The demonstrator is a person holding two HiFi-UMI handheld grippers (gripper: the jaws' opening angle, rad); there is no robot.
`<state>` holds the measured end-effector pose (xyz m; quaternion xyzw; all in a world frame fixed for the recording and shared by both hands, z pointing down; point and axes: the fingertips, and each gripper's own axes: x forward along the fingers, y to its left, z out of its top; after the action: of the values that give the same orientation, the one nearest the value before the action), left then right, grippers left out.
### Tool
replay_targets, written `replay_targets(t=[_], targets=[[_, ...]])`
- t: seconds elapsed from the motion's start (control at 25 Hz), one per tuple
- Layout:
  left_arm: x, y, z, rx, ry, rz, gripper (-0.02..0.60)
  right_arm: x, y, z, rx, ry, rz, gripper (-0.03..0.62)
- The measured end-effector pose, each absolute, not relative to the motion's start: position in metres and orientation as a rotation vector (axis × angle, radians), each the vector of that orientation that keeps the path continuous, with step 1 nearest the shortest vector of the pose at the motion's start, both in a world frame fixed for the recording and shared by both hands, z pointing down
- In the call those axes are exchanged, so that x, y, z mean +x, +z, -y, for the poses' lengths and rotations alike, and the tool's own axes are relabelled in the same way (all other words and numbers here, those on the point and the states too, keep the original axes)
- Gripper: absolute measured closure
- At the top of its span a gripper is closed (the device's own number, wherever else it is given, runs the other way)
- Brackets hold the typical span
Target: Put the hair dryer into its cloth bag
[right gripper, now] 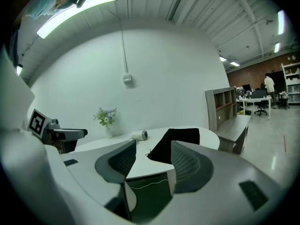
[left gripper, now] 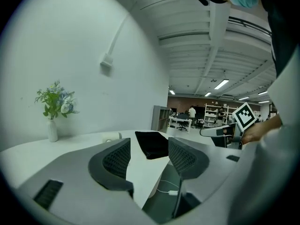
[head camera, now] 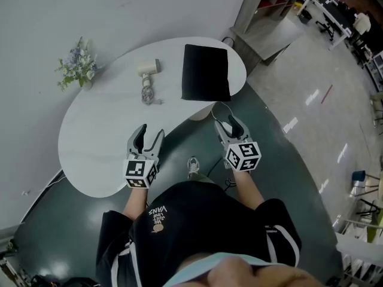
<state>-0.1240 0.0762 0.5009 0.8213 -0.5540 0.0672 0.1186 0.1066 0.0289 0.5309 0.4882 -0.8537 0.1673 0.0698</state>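
Note:
A cream hair dryer [head camera: 148, 69] lies on the far part of the white table [head camera: 96, 154], with its coiled cord [head camera: 149, 92] just in front of it. To its right the black cloth bag [head camera: 206, 72] lies flat. My left gripper [head camera: 151, 131] hovers open over the table's near edge, with nothing between its jaws. Off the table's right front edge, my right gripper [head camera: 225, 123] is also open and empty. The left gripper view has the bag [left gripper: 152, 144] and the dryer [left gripper: 111, 136] beyond that gripper [left gripper: 149, 156]. The right gripper view has the dryer [right gripper: 139, 135] and the bag [right gripper: 176, 142] beyond that gripper [right gripper: 150, 161].
A vase of flowers [head camera: 76, 64] stands at the table's far left by the wall. A grey shelf unit [head camera: 263, 11] stands past the table's right end. A white cable [left gripper: 166, 191] lies on the dark floor under the table's edge.

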Motion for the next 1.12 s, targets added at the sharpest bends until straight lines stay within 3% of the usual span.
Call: replay_targets(t=[0.4,0.8,1.12], targets=[[-0.119,0.536,0.001,2.261,0.292,1.723,0.282,0.115,0.579,0.053,1.087,0.218,2.443,0.379],[-0.136,0.565,0.022,2.139,0.361,1.755,0.281,0.130,0.635,0.107,0.754,-0.114,2.175,0.381],[-0.161,0.579,0.050,2.088,0.398,1.732,0.281,0.131,0.673,0.131,0.648,-0.123,2.044,0.381]])
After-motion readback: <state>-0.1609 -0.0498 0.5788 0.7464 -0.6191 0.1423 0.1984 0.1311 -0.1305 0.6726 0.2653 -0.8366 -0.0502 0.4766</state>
